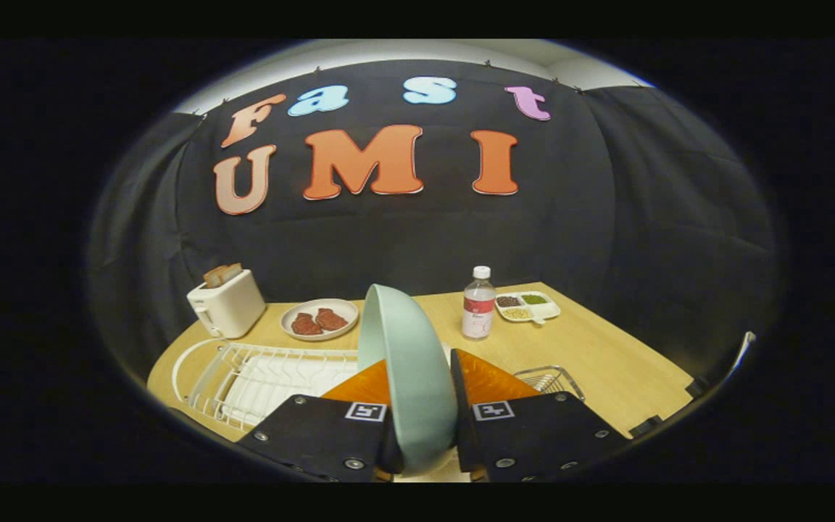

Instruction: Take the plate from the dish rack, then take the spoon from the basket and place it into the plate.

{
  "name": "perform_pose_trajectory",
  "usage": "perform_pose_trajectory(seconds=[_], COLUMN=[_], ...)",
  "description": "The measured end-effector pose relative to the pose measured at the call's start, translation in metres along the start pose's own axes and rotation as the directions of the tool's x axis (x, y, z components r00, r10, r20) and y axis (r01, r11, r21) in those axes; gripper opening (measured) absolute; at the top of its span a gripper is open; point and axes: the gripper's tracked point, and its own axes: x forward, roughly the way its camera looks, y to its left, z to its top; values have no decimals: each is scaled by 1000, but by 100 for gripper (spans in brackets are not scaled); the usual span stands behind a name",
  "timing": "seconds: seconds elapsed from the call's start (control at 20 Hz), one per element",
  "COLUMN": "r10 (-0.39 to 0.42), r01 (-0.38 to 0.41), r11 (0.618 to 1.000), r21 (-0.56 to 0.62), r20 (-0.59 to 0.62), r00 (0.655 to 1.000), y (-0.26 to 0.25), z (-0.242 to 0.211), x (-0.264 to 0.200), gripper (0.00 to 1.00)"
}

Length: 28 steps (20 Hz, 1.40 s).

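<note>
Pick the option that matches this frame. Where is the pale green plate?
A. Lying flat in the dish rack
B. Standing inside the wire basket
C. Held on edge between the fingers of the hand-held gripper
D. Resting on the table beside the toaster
C: the plate stands on edge with both fingers of the hand-held gripper pressed against its two faces, lifted above the white dish rack.
</note>
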Motion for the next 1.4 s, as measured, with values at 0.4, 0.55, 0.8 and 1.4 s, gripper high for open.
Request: perform_pose_trajectory(seconds=[0.4, 0.55, 0.8, 1.4], r10=[155, 193, 276, 323], r01=[-147, -173, -204, -145], r11=[980, 965, 909, 812], r21=[135, 196, 364, 566], r20=[-54, -88, -157, -228], r00=[986, 977, 948, 919], y=[-10, -15, -11, -15], z=[-55, -89, -146, -205], x=[-72, -88, -104, -97], gripper=[29, 29, 29, 29])
